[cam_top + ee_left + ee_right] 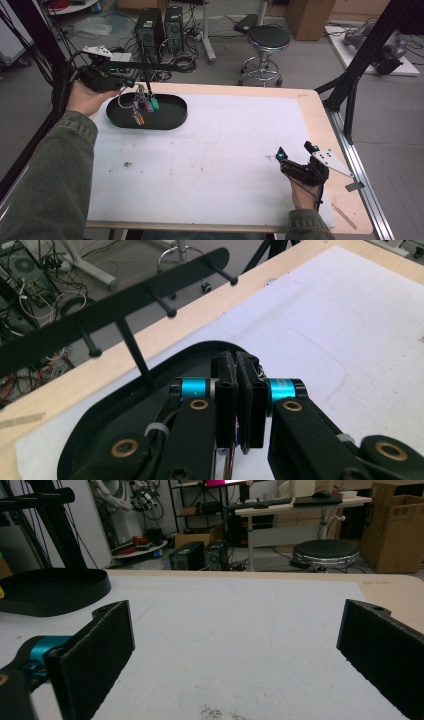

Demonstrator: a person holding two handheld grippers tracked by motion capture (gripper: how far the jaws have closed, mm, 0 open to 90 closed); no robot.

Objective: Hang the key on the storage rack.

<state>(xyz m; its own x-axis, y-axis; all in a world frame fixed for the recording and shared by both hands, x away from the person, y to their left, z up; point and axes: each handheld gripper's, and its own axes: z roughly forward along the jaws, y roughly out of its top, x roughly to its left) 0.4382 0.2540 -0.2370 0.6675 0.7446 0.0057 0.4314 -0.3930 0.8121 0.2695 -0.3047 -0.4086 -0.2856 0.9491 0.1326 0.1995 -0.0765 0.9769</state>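
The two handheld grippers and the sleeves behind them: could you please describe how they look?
Both are black linkage frames. The left gripper has brass-coloured pivot pins, turquoise cylinders beside its flat black jaws and a white cable tie. The right gripper has blue-tipped ends, a black trailing cable and a pale grey three-cornered plate with dark dots. The person wears olive-green sleeves.

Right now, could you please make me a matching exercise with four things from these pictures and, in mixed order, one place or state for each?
Things:
1. left gripper
2. right gripper
3. black tray
4. round stool

Places or states:
A. on the floor beyond the far edge of the table
B. jaws wide apart, nothing between them, near the table's right front corner
C. jaws shut on a bunch of keys with coloured tags, held above the tray
D. resting on the white mat at the far left of the table

Pairs: 1-C, 2-B, 3-D, 4-A
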